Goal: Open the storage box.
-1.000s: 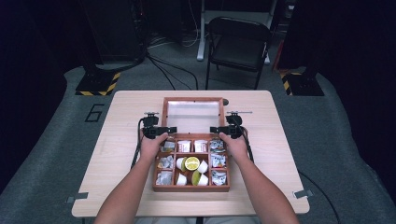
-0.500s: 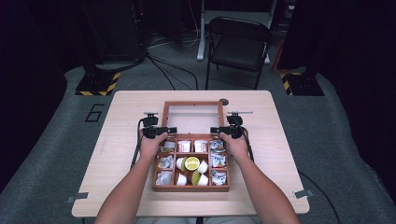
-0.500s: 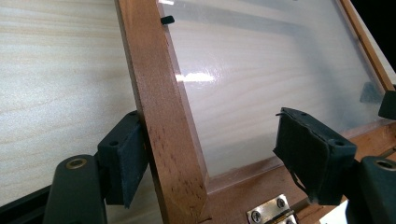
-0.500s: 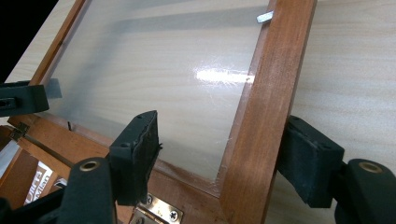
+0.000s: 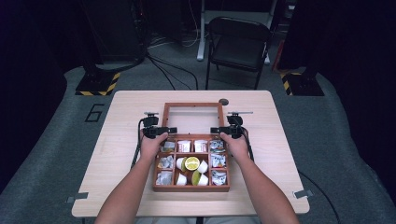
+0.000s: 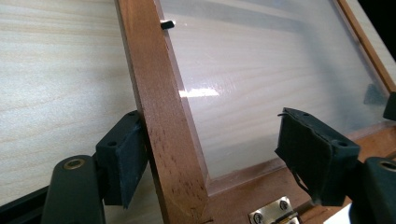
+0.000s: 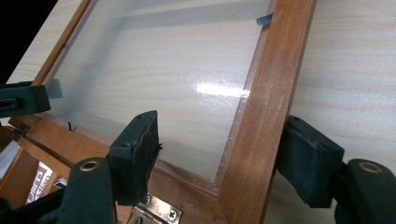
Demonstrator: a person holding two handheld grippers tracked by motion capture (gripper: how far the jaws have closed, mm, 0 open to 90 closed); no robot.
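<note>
Reddish-brown wood frames the compartment box [image 5: 191,187], which sits at the centre of the pale bench [image 5: 126,112]; its glazed lid [image 5: 192,117] now lies folded back toward twelve o'clock, flatter than a second ago, when it stood steeper and showed as a taller frame. The left tongs [image 5: 159,131] straddle the lid's left side rail near the hinge: in the left gripper view [image 6: 212,154] one pad touches the rail's outer face while the other stands apart over the pane, so the jaws are spread, not clamped. The right tongs [image 5: 219,130] mirror this on the right rail; the right gripper view [image 7: 219,154] shows the rail between pads held apart, the outer pad at or just beside the wood. Both hands sit much where they were. Inside the box lie foil sachets [image 5: 217,161], white cups [image 5: 181,178] and a lemon half [image 5: 192,163]. Printing on the sachets is too small to read; a "6" [image 5: 95,112] is marked on the floor at nine o'clock.
</note>
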